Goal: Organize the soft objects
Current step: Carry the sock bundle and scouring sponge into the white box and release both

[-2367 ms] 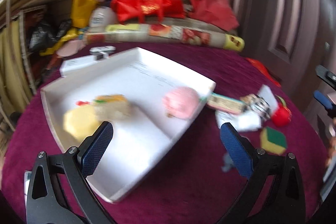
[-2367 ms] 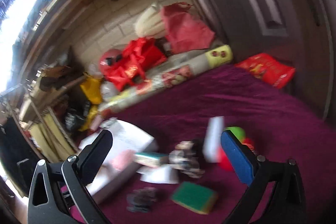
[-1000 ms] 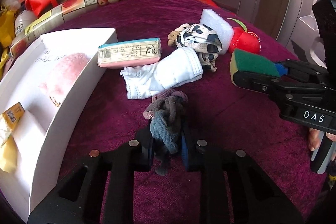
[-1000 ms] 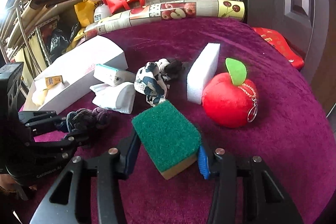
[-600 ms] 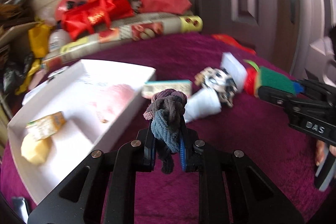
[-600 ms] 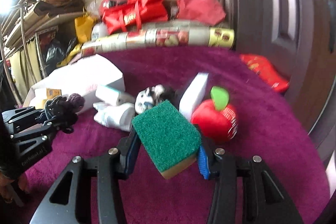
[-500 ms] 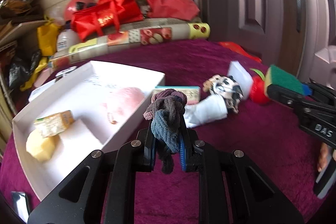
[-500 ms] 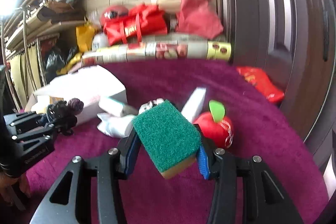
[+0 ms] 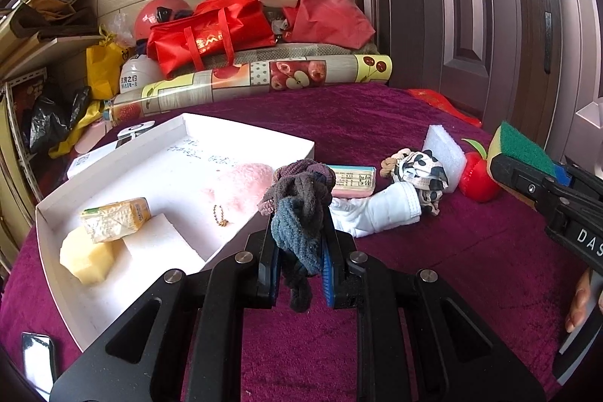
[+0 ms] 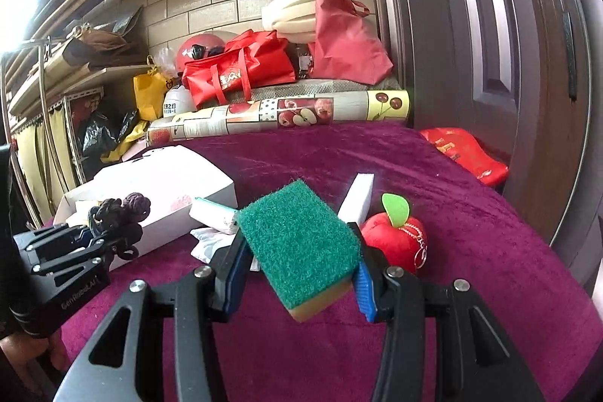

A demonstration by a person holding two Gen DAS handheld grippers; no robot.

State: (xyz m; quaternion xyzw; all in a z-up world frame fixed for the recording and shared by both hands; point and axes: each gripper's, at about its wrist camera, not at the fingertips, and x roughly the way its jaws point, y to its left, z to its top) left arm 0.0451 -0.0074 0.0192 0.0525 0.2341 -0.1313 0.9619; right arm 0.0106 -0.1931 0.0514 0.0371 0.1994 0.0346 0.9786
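Note:
My left gripper (image 9: pixel 300 260) is shut on a bundle of dark hair ties (image 9: pixel 299 204), held above the purple cloth beside the white tray (image 9: pixel 117 159). In the tray lie a pink fluffy toy (image 9: pixel 241 185), a yellow carton (image 9: pixel 115 217), a yellow sponge (image 9: pixel 88 253) and a white foam block (image 9: pixel 160 245). My right gripper (image 10: pixel 297 274) is shut on a green-and-yellow scouring sponge (image 10: pixel 299 242), lifted off the cloth. On the cloth remain a red plush apple (image 10: pixel 395 238), a white foam block (image 10: pixel 358 198), a spotted cloth (image 9: pixel 420 170), a white mask (image 9: pixel 380 211) and a tissue pack (image 9: pixel 352 179).
Purple cloth (image 9: pixel 433 307) covers the round table. At its far edge lie a fruit-patterned roll (image 9: pixel 248 85), red bags (image 9: pixel 211 32) and foam sheets. A brown door (image 9: pixel 471 6) stands to the right, shelves to the left. A phone (image 9: pixel 35 356) lies near the front left edge.
Both grippers have risen off the cloth and tilted up, the left carrying the hair ties, the right carrying the sponge. Over the last half second they barely moved.

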